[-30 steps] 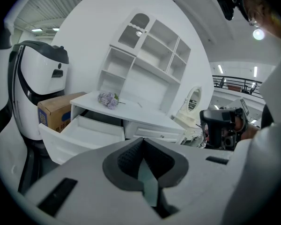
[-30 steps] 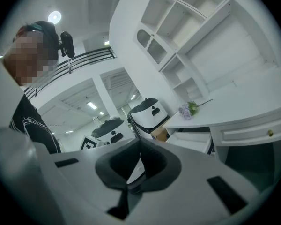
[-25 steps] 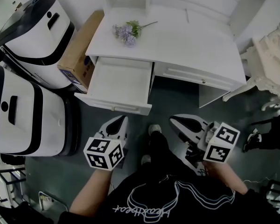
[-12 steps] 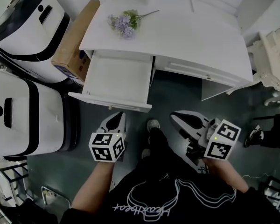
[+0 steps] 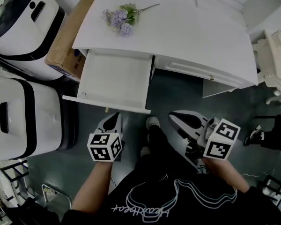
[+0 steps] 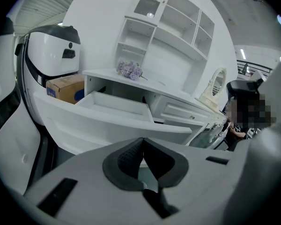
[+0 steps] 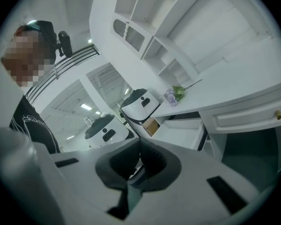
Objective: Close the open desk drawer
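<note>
The left gripper (image 5: 113, 120) is held low in front of the person, its fingers (image 6: 124, 161) pressed together with nothing between them. At its 3 o'clock, well apart, the right gripper (image 5: 174, 118) is seen, its fingers (image 7: 159, 168) likewise closed on nothing. At 12 o'clock from the left gripper, near its tip, the drawer (image 5: 116, 78) is found open, pulled far out of the left side of the white counter (image 5: 196, 36). Purple flowers (image 5: 118, 18) are laid on the counter at the drawer's 12 o'clock, and a cardboard box (image 5: 65, 36) is seen at its 10 o'clock
</note>
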### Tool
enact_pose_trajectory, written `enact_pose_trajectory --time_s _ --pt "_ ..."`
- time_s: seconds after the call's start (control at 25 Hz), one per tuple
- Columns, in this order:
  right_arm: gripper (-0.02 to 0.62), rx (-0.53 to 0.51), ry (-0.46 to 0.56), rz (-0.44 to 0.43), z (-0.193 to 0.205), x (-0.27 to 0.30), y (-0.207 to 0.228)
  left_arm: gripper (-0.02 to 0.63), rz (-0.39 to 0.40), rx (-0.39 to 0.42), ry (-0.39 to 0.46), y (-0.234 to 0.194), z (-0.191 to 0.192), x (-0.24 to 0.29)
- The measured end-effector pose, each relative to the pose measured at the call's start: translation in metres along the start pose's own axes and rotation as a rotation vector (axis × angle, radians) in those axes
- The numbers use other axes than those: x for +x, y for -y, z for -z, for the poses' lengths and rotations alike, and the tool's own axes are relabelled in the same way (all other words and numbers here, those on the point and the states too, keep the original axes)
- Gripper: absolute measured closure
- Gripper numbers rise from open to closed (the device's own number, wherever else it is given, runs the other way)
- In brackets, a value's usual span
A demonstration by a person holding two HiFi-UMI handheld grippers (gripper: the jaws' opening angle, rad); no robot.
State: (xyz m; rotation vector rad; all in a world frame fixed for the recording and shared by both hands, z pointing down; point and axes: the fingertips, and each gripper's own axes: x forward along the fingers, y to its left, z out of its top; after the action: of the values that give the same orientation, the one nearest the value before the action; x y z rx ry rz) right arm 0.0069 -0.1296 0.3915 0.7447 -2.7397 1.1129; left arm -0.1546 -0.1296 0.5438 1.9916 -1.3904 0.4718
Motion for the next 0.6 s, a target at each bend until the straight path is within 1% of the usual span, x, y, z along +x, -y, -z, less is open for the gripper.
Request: enact_pose_trajectory --time_s 0.24,0.6 --pt "0.589 0.013 -0.022 -0.005 0.0 0.011 0.01 0.601 -0.004 -0.022 -0.007 -0.009 -0.002 0.01" --pt "0.589 0.03 -0.05 -0.022 -0.002 0.025 0.021 0.601 0.006 -0.038 -0.009 -0.011 -0.007 0.017"
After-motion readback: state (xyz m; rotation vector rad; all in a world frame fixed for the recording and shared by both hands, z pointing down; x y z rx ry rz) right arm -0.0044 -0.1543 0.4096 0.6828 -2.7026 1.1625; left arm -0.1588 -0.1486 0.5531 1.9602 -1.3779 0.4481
